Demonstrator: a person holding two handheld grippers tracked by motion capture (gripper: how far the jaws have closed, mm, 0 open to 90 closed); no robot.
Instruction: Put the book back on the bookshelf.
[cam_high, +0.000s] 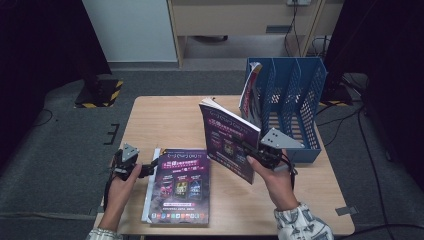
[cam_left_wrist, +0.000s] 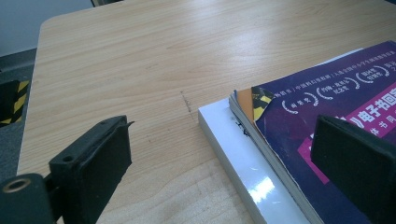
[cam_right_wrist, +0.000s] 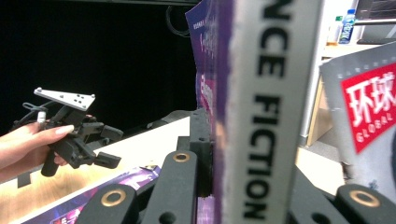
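Observation:
An upright purple magazine is lifted off the table, with my right gripper shut on its lower edge. In the right gripper view its grey spine reads "FICTION" and is clamped in my right gripper. A stack of magazines with a purple cover lies flat at the front of the table. My left gripper stands open at the stack's left edge. In the left gripper view the stack's corner lies between the spread jaws of my left gripper, untouched. The left gripper also shows from the right gripper's side.
A blue file rack stands at the table's back right, with one magazine leaning in its leftmost slot; its red-titled cover is close beside the held magazine. Bare wooden tabletop lies at the back left.

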